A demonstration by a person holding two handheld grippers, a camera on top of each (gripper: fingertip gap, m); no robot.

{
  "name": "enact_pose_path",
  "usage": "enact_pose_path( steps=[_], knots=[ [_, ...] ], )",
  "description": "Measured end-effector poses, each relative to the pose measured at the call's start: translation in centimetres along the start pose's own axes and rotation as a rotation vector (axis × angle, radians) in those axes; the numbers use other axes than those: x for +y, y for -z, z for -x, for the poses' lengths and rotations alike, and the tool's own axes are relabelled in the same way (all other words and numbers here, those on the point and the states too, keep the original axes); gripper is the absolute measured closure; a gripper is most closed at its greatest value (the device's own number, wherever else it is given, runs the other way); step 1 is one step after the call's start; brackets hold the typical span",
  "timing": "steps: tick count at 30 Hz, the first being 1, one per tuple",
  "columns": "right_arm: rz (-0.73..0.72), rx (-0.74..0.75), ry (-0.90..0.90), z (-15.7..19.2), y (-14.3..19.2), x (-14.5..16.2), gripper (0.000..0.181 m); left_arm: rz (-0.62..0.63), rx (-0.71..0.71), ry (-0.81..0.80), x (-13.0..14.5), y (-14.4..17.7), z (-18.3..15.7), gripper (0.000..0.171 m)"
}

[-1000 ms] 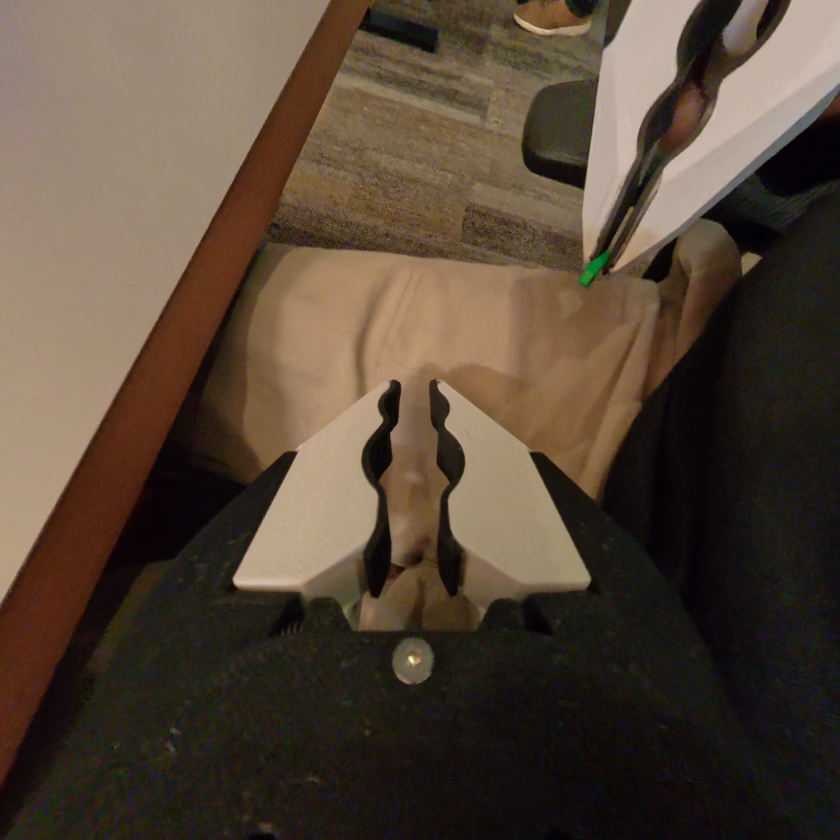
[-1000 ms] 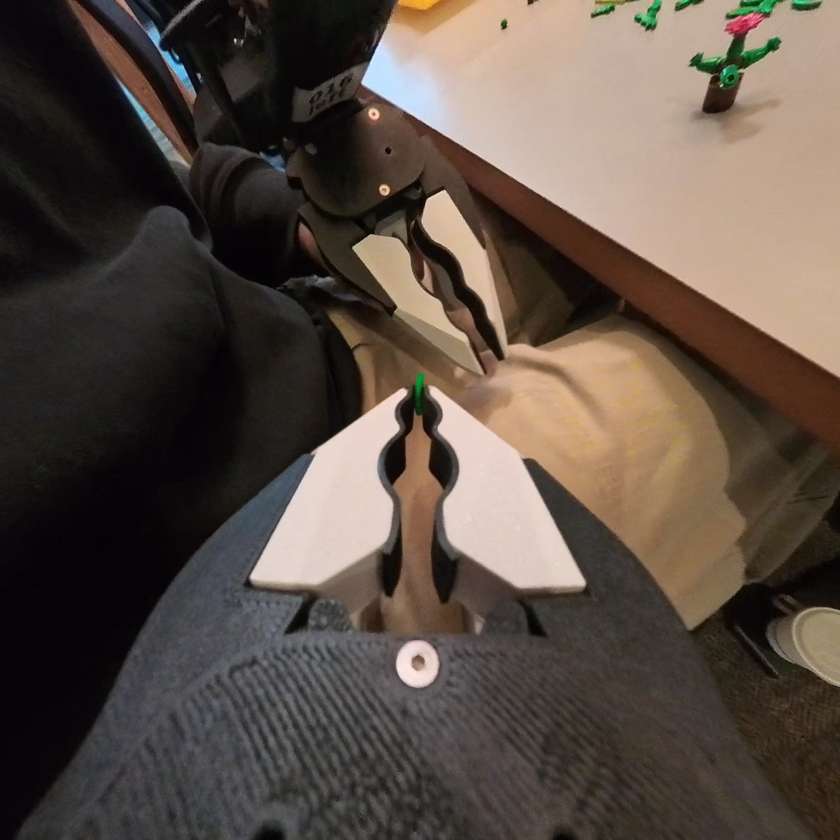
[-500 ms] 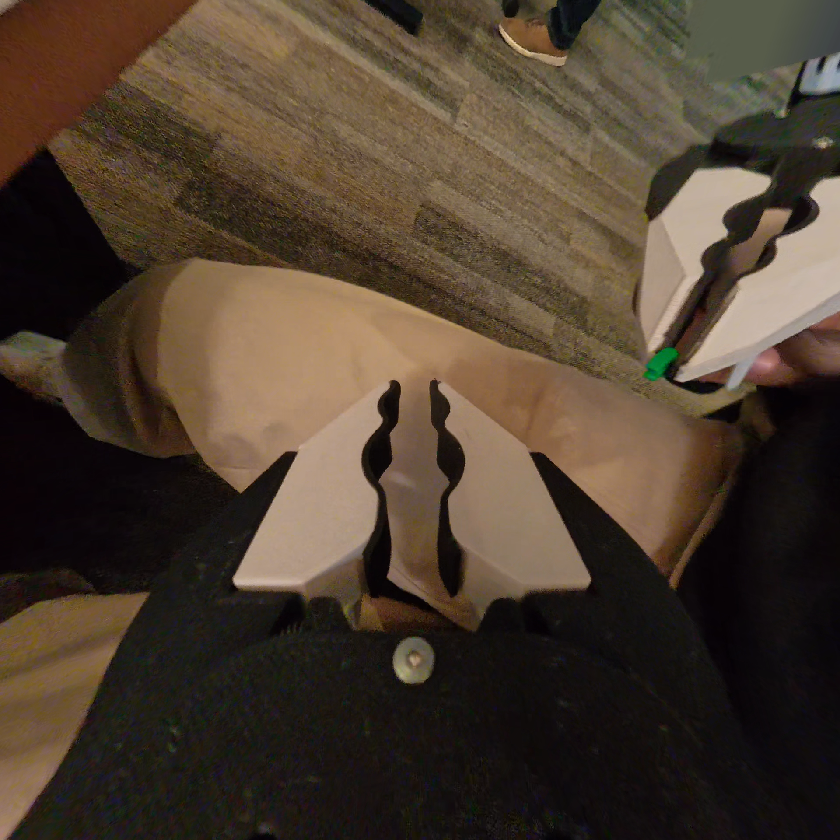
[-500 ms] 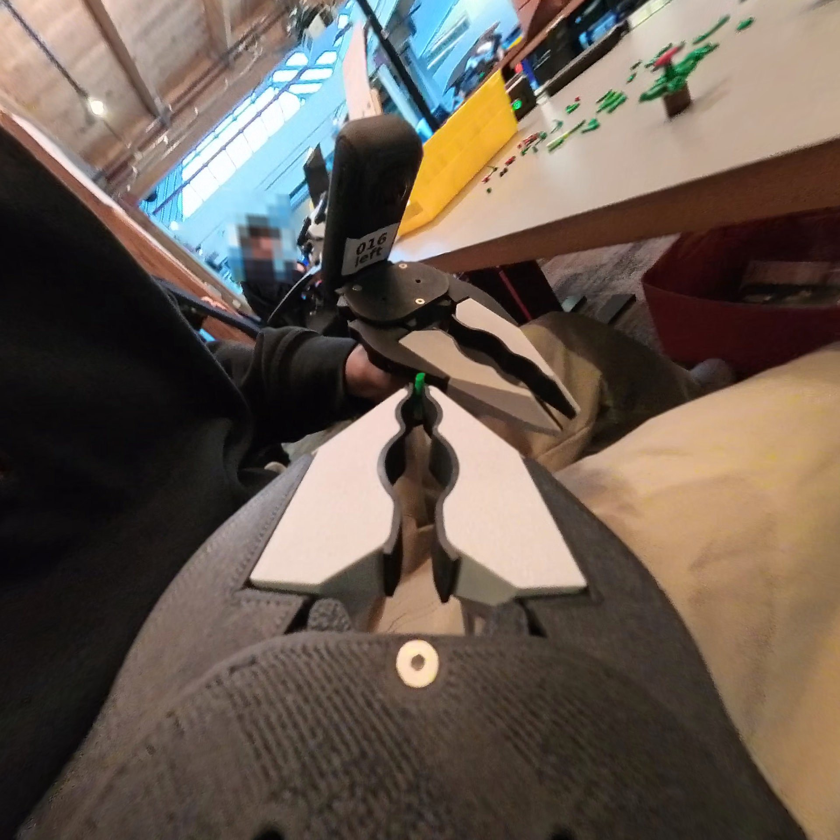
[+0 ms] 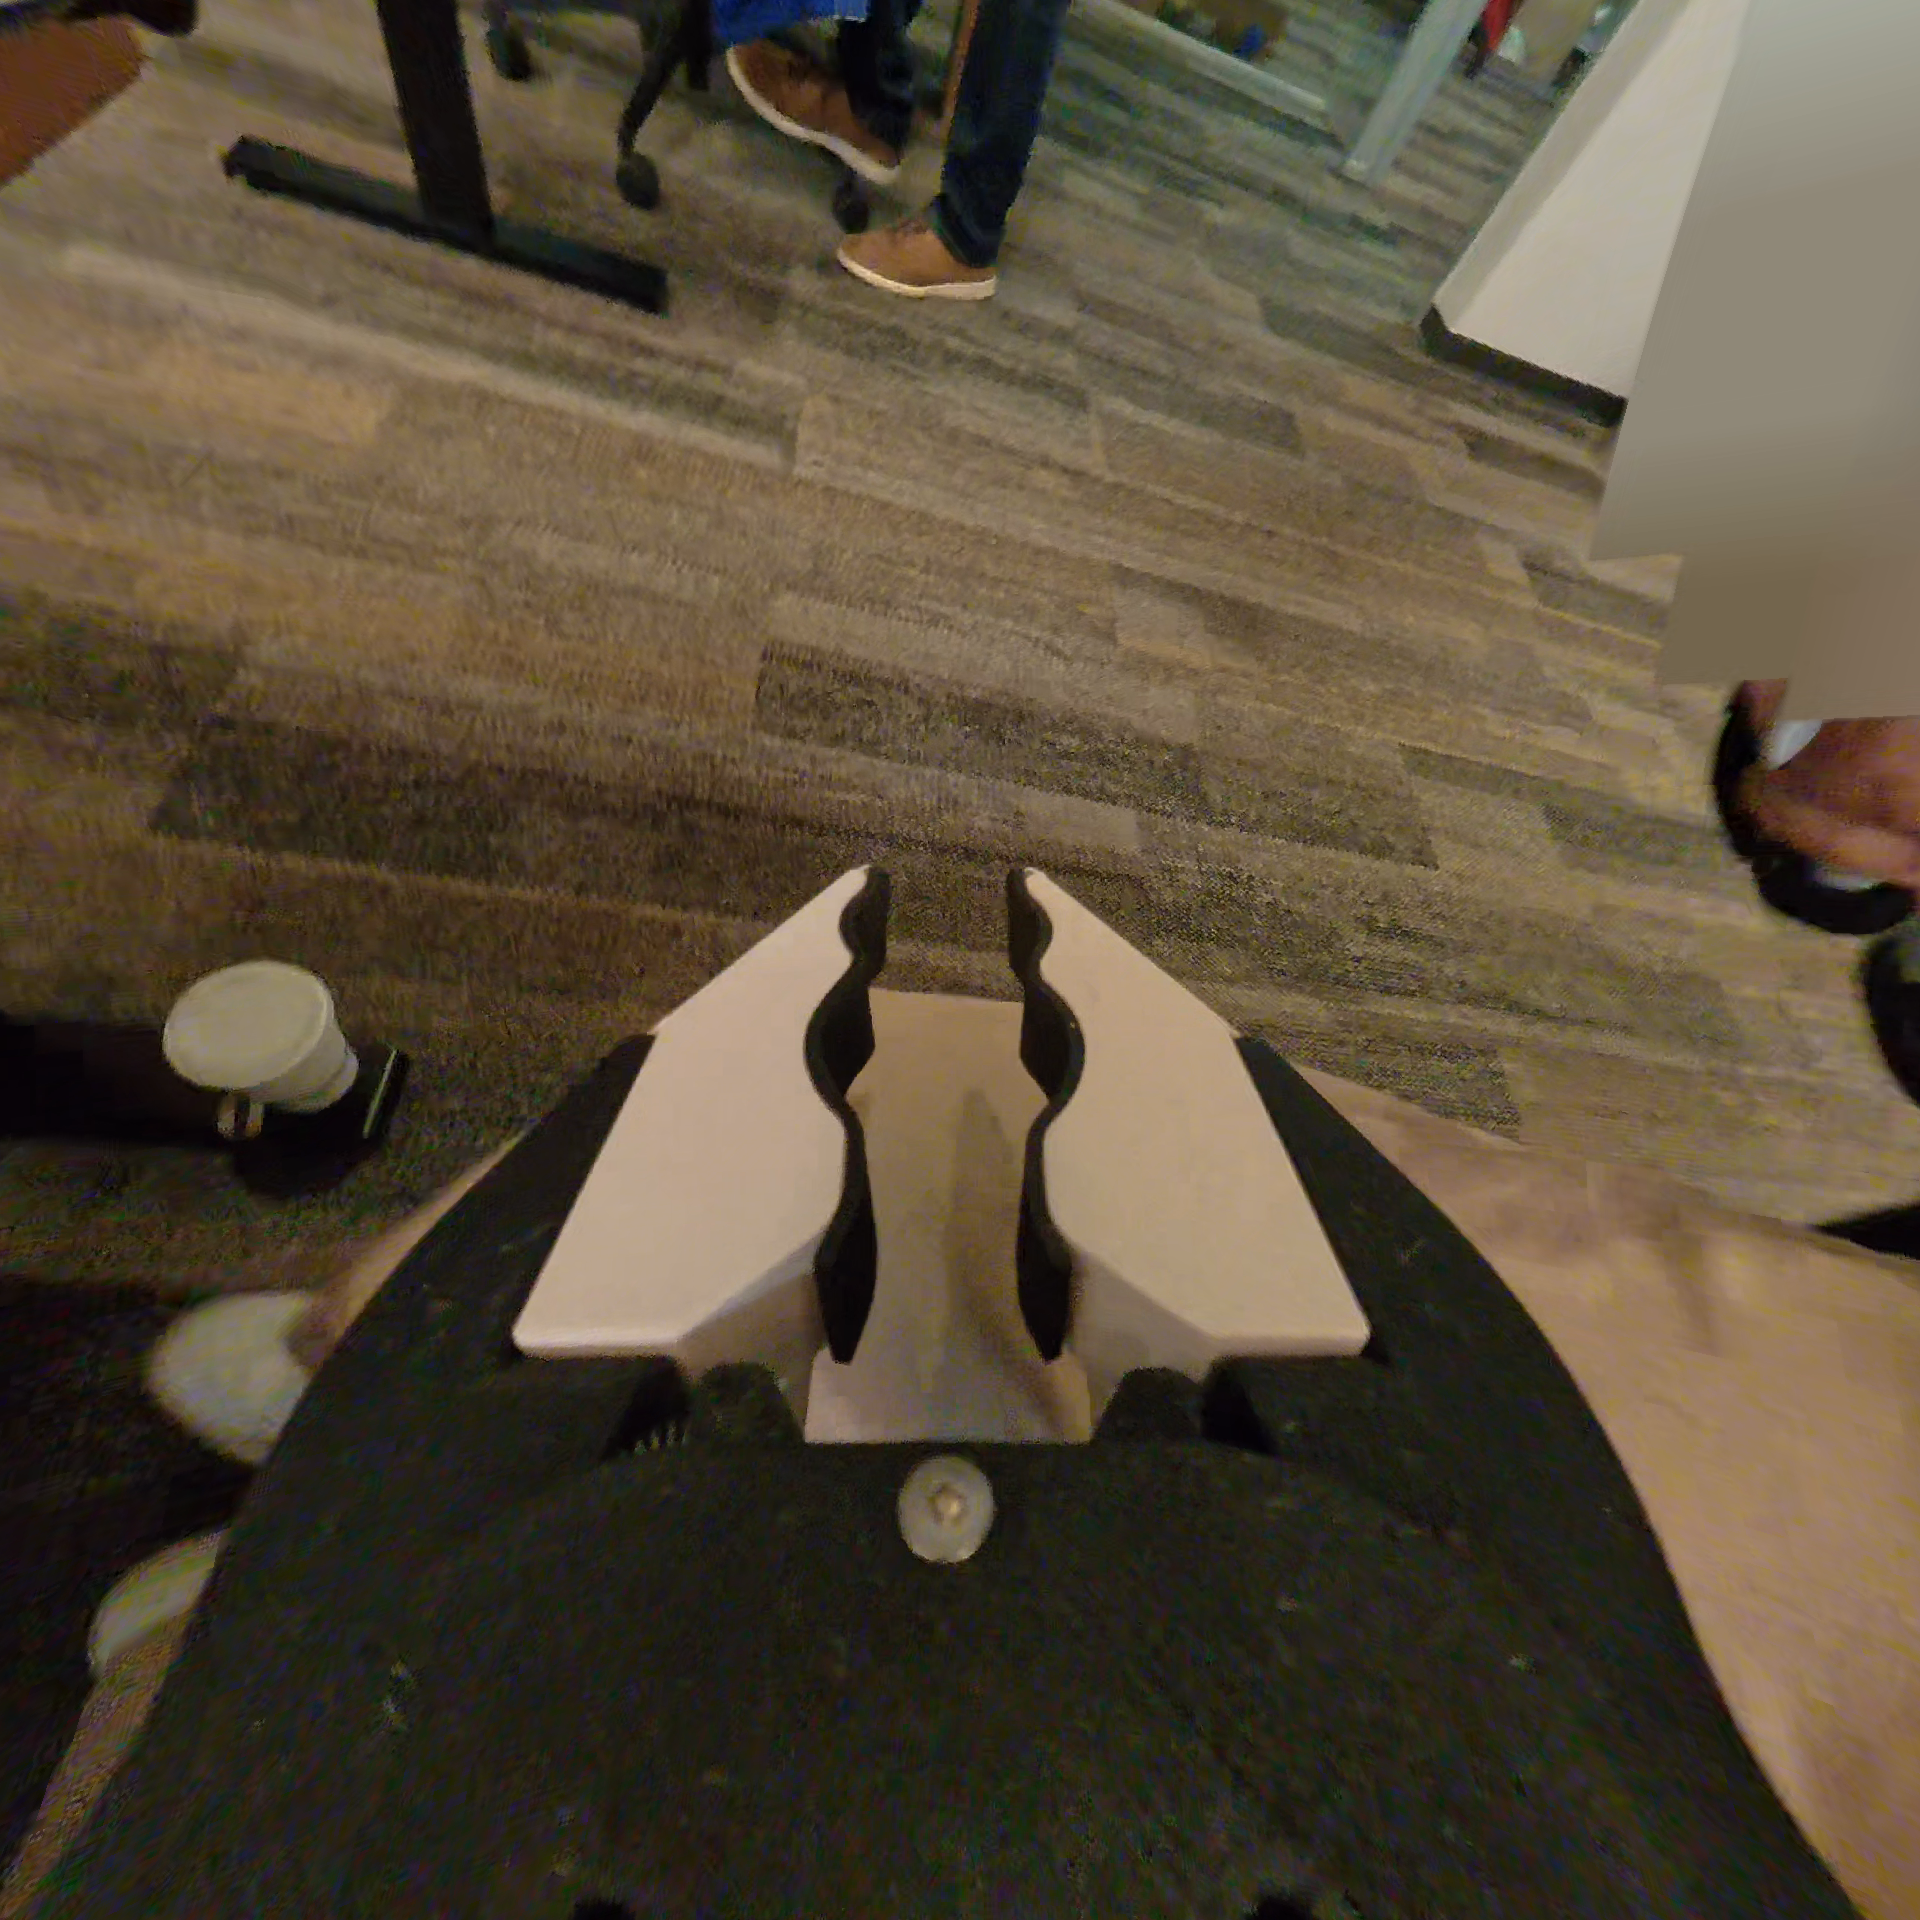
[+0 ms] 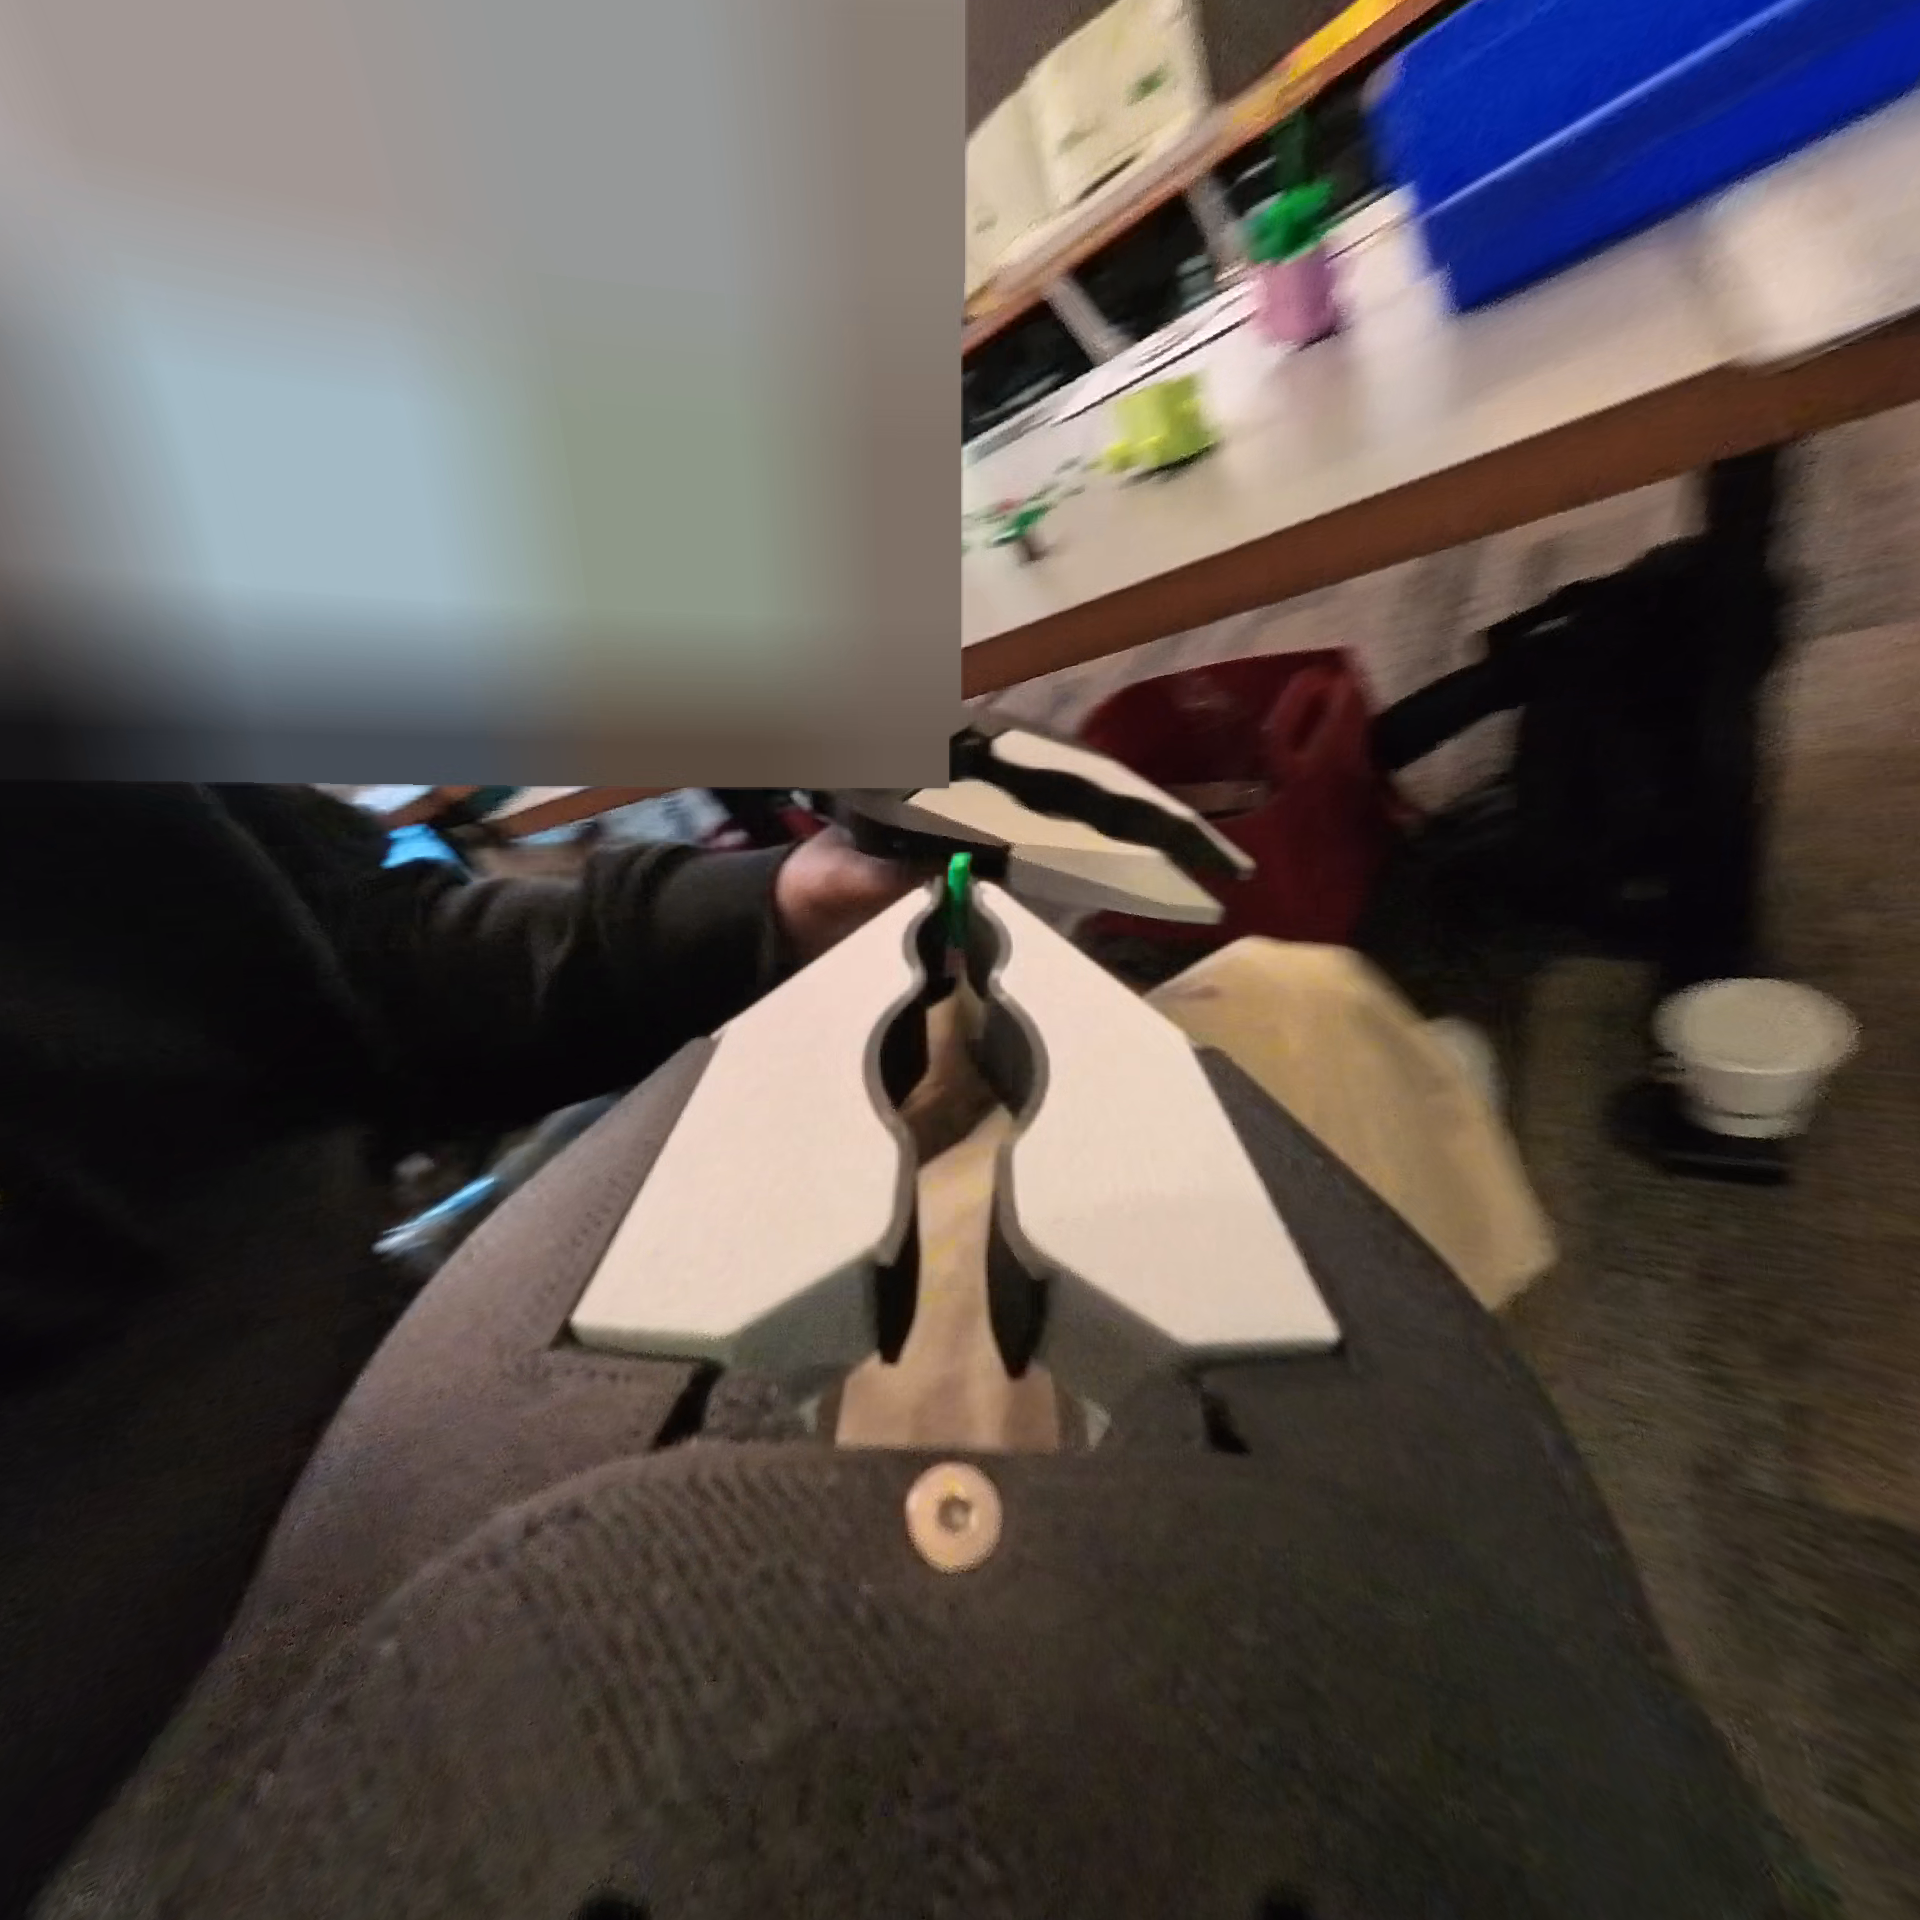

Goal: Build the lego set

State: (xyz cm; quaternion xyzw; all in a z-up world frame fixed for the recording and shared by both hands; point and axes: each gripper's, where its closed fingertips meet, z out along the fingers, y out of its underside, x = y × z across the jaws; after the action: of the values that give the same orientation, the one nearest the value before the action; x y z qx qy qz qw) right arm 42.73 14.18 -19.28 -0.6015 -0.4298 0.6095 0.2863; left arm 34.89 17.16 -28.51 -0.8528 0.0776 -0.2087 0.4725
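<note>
My right gripper (image 6: 958, 914) is shut on a small green lego piece (image 6: 958, 891) that sticks out past its fingertips. It is held low over a person's lap in beige trousers (image 6: 1340, 1060), below the table's edge. My left gripper (image 5: 945, 883) is open and empty, over the same lap and facing the carpet. It also shows in the right wrist view (image 6: 1231, 891), just beyond and to the right of the green piece, apart from it. Blurred lego builds stand on the table (image 6: 1455, 457): a small flower (image 6: 1013, 525), a lime piece (image 6: 1164, 426) and a pink pot with a green plant (image 6: 1299, 281).
A blue bin (image 6: 1662, 135) sits on the table at the far right. A white cup (image 5: 260, 1029) stands on the carpet, also in the right wrist view (image 6: 1745, 1049). A red bin (image 6: 1278, 748) is under the table. Another person's shoes (image 5: 914, 260) and a desk leg (image 5: 447, 135) are farther off. My right fingertips sit around 12 cm from my left ones.
Both grippers have swung outward from the lap, so the left view now faces open carpet and the right gripper has left it. The left jaws stand a little wider. The green piece stays gripped.
</note>
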Motion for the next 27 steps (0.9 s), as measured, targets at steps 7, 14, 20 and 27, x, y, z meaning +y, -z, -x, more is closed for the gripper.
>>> enact_pose_path(
  steps=[7, 14, 20, 27],
  knots=[
    [-0.046, 0.494, 0.004, -10.4, 13.0, 1.5, 0.181, 0.053, 0.1, 0.066, 3.2, -18.6, 7.3, 0.146],
    [-0.162, 0.72, -0.17, -14.0, 25.7, 5.7, 0.181, 0.607, 0.101, 0.025, 31.1, -39.7, 6.0, 0.137],
    [-0.177, 0.855, -0.227, -17.0, 31.1, 8.5, 0.181, 0.729, 0.161, -0.295, 45.0, -45.2, 0.7, 0.137],
    [-0.109, 0.815, -0.229, -19.3, 29.8, 10.0, 0.181, 0.615, 0.149, -0.281, 47.5, -47.6, 0.0, 0.114]
  ],
)
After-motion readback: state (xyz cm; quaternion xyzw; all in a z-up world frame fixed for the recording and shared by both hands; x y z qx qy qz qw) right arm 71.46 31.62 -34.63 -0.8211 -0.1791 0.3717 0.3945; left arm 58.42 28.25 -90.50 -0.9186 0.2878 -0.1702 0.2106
